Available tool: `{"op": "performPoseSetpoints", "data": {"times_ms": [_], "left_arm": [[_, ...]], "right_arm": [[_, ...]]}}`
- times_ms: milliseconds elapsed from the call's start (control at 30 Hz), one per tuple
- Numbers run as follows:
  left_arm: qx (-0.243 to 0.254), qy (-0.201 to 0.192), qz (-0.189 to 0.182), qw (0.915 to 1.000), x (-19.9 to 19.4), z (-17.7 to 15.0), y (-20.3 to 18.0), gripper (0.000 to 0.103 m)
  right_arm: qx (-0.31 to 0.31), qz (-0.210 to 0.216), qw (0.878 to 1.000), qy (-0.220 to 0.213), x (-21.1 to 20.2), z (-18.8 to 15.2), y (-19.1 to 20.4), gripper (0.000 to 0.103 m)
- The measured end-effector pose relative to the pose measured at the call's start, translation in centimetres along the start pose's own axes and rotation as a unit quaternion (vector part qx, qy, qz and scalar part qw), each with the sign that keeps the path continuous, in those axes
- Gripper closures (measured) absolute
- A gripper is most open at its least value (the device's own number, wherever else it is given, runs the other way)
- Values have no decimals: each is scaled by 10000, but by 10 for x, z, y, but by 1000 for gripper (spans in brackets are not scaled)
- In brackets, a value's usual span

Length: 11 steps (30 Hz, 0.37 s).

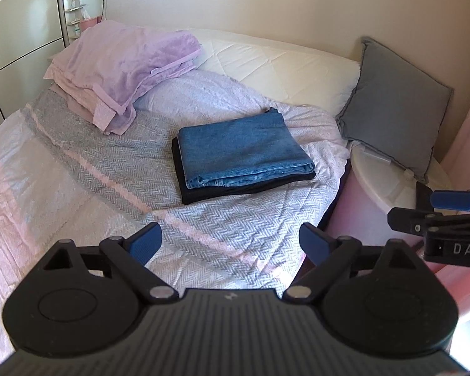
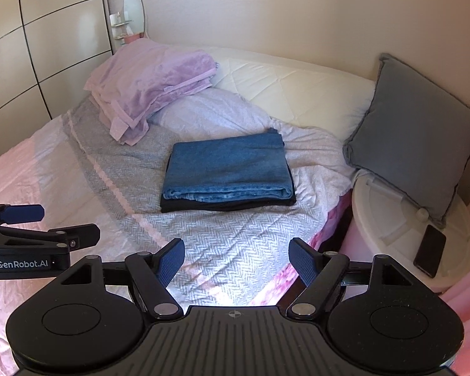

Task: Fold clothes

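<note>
Folded blue jeans lie on top of a folded black garment in the middle of the bed; the stack also shows in the right wrist view. My left gripper is open and empty, held above the bedspread in front of the stack. My right gripper is open and empty, also short of the stack. Each gripper shows at the edge of the other's view, the right one and the left one.
A pile of folded lilac linen lies at the bed's far left. A grey cushion leans on a white round bedside unit with a black phone. A wardrobe stands on the left.
</note>
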State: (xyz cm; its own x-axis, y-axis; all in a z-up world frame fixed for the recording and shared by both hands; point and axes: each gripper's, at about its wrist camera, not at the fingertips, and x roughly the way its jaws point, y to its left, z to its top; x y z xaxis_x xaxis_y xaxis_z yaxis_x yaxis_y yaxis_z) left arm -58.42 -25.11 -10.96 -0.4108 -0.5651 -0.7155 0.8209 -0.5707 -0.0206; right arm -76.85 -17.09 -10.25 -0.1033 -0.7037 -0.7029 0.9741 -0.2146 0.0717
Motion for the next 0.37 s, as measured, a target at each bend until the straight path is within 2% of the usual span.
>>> {"op": "performPoseSetpoints", "data": {"times_ms": [367], "left_arm": [[90, 76, 173, 9998, 12, 6, -6, 10]], "right_arm": [[-171, -43, 9998, 44, 6, 2, -2, 27]]}}
